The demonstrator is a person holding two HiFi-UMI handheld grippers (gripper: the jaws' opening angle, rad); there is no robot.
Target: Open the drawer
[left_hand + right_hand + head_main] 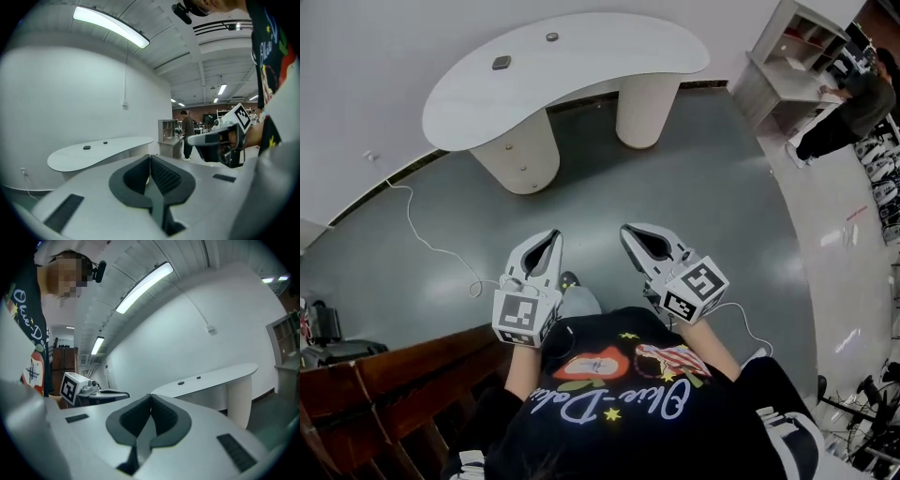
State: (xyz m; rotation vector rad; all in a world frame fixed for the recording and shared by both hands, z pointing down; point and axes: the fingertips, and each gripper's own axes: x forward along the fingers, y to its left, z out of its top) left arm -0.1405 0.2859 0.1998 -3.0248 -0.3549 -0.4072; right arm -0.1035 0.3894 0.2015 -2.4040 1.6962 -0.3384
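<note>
Both grippers are held close to the person's chest, above a grey floor. My left gripper is shut with nothing in it; in the left gripper view its dark pads meet at the tip. My right gripper is also shut and empty, its jaws touching at the tip in the right gripper view. Each gripper shows in the other's view: the right gripper and the left gripper. I can make out no drawer in any view.
A white curved table on two round legs stands ahead, with two small dark objects on top. A white shelf unit with a person beside it is at the far right. Brown wooden furniture is at lower left. A white cable runs over the floor.
</note>
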